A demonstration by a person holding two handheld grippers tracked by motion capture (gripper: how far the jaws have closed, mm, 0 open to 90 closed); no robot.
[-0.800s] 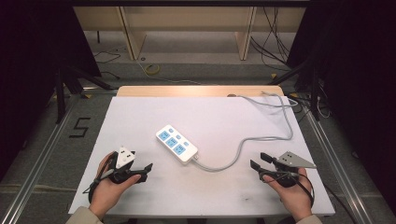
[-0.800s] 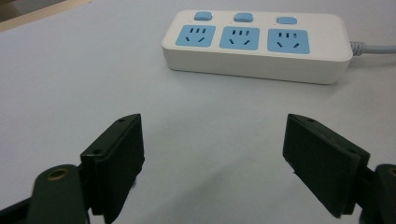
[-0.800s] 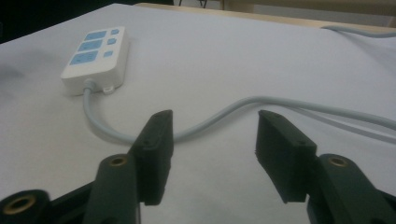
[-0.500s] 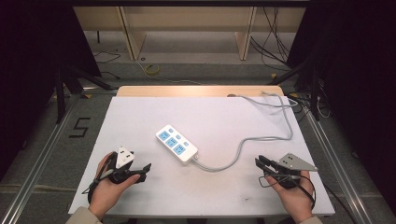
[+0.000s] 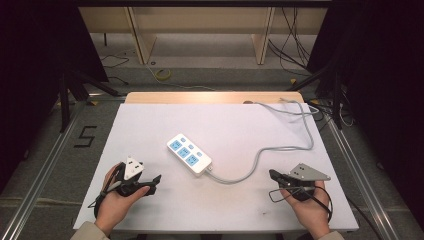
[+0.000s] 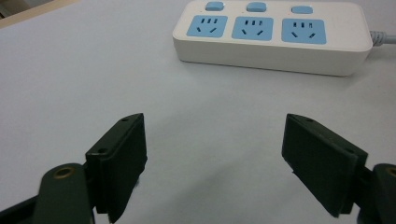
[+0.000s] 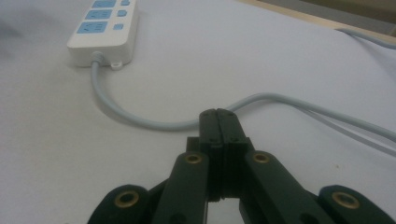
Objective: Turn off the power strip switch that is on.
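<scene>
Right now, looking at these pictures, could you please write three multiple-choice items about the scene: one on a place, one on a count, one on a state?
1. Where does the power strip lie on the table?
A. near the middle, between the two grippers
B. at the far right corner
C. off the table, on the floor

2. How many blue sockets does the power strip have?
A. two
B. three
C. five

3. How do the jaws of the two grippers stand?
A. both open
B. left gripper open, right gripper shut
C. left shut, right open

Answers:
1. A, the high view shows it mid-table.
2. B, the left gripper view shows three blue sockets in a row.
3. B, each gripper view shows it: left jaws wide apart, right jaws pressed together on nothing.
</scene>
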